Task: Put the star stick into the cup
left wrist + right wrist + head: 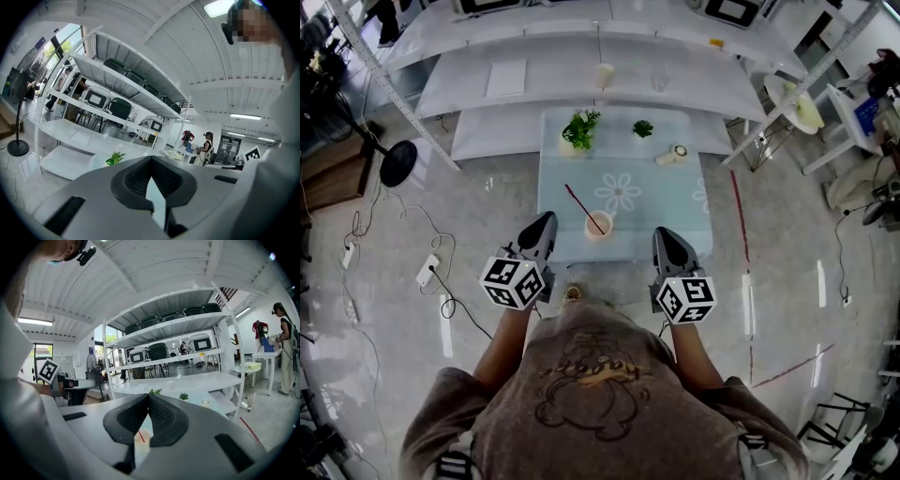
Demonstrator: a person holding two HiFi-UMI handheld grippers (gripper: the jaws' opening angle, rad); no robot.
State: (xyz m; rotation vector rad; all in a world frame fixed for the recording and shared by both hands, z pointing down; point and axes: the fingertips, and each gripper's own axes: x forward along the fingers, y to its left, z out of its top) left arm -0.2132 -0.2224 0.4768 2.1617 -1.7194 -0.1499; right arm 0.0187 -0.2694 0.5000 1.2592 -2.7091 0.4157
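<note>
Left gripper (546,220), right gripper (664,234): ribbed fingers (138,180) closed, empty | slim star stick (579,202) in round cup (592,233)

Glossy floor (787,281), white shelving (544,84), low glass table (675,220)

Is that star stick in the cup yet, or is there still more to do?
It looks done: the star stick stands slanted in the cup on the table, its upper end leaning out to the left. Nothing is in hand: the left tongs and right tongs are both shut and empty, near the table's front edge. Nothing appears left.
</note>
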